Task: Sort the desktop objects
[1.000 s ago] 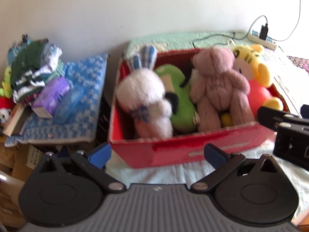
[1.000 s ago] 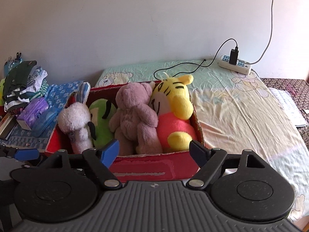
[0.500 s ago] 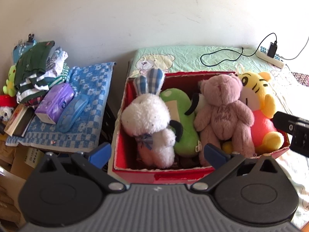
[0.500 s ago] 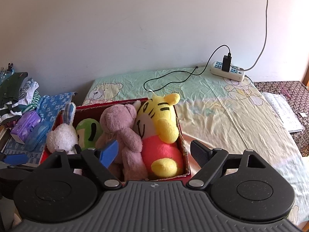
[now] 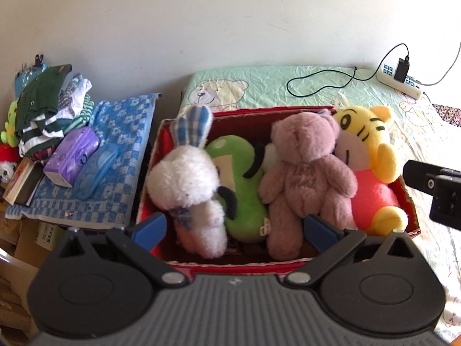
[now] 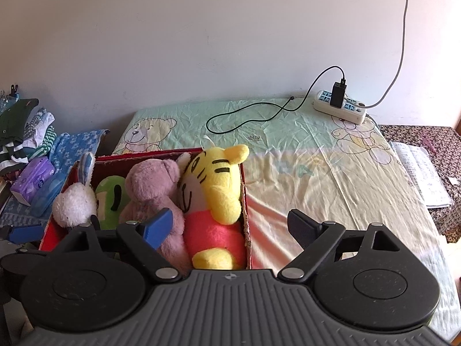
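A red box (image 5: 288, 111) (image 6: 149, 154) stands on the bedsheet with four plush toys in it. From left to right they are a white bunny (image 5: 184, 184) (image 6: 75, 204), a green plush (image 5: 245, 201) (image 6: 111, 199), a pink bear (image 5: 305, 178) (image 6: 152, 184) and a yellow tiger (image 5: 366, 150) (image 6: 216, 190). My left gripper (image 5: 233, 229) hovers open above the box's near side, holding nothing. My right gripper (image 6: 229, 227) is over the box's right end. Its jaws are opening and nothing is pressed between them. Each gripper shows at the edge of the other's view.
Left of the box, a blue checked towel (image 5: 124, 150) carries a purple tissue pack (image 5: 72, 155), a blue case (image 5: 95, 170) and a clothes pile (image 5: 43, 106). A power strip (image 6: 340, 106) and black cable (image 6: 259, 115) lie by the wall. Papers (image 6: 420, 173) lie at the far right.
Both grippers have drawn back from the box, which now shows smaller and more from above. The right jaws stand a little wider. The toys have not moved.
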Action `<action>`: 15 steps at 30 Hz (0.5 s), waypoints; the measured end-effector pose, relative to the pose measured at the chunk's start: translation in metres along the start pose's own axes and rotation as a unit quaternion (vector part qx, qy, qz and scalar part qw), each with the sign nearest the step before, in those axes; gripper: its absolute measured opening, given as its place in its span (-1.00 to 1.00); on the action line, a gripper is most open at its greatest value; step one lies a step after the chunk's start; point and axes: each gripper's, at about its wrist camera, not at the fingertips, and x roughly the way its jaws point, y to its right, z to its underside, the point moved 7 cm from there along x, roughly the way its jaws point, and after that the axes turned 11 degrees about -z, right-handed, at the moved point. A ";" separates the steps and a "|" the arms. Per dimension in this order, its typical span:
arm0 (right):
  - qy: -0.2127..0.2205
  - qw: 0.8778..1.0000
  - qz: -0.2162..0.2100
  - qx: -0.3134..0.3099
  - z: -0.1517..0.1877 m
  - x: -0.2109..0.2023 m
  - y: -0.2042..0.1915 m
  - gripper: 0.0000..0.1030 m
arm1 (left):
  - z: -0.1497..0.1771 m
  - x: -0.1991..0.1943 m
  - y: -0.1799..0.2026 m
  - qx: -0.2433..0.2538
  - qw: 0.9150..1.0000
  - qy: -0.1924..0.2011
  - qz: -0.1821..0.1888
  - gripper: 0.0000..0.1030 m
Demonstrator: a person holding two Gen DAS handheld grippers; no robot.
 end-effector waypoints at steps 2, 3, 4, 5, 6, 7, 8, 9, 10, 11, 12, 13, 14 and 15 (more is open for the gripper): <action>-0.006 1.000 -0.007 -0.002 0.000 0.002 0.002 0.72 | 0.001 0.002 0.004 -0.004 1.000 -0.011 -0.010 0.98; -0.009 1.000 -0.012 -0.002 -0.001 0.003 0.003 0.72 | 0.000 0.004 0.005 -0.007 1.000 -0.016 -0.011 0.98; -0.009 1.000 -0.016 -0.002 -0.001 0.003 0.003 0.72 | 0.000 0.004 0.005 -0.012 1.000 -0.021 -0.010 0.98; -0.009 1.000 -0.019 -0.003 -0.002 0.003 0.004 0.72 | 0.000 0.004 0.005 -0.017 0.999 -0.026 -0.012 0.98; -0.010 1.000 -0.021 -0.005 -0.002 0.004 0.005 0.72 | 0.000 0.003 0.006 -0.020 0.999 -0.026 -0.014 0.98; -0.011 1.000 -0.022 -0.006 -0.003 0.005 0.005 0.72 | 0.000 0.002 0.006 -0.020 0.999 -0.024 -0.019 0.98; -0.012 1.000 -0.024 -0.006 -0.003 0.006 0.006 0.72 | 0.000 0.001 0.007 -0.020 0.999 -0.023 -0.025 0.98; -0.014 1.000 -0.027 -0.008 -0.003 0.007 0.005 0.72 | 0.001 0.001 0.007 -0.020 0.999 -0.025 -0.027 0.98; -0.015 0.999 -0.029 -0.012 -0.003 0.008 0.005 0.72 | 0.001 0.001 0.007 -0.018 0.999 -0.030 -0.029 0.98; -0.017 0.999 -0.028 -0.017 -0.003 0.008 0.005 0.72 | 0.001 0.003 0.007 -0.016 0.999 -0.037 -0.030 0.98; -0.017 0.999 -0.027 -0.022 -0.003 0.009 0.004 0.72 | 0.002 0.004 0.007 -0.012 0.998 -0.044 -0.035 0.98; -0.017 0.999 -0.026 -0.025 -0.004 0.009 0.004 0.72 | 0.003 0.004 0.007 -0.009 0.998 -0.051 -0.043 0.98; -0.016 0.999 -0.028 -0.025 -0.005 0.009 0.004 0.72 | 0.003 0.005 0.007 -0.005 0.997 -0.054 -0.051 0.98; -0.015 0.999 -0.031 -0.022 -0.006 0.008 0.005 0.72 | 0.004 0.004 0.008 -0.003 0.997 -0.054 -0.057 0.98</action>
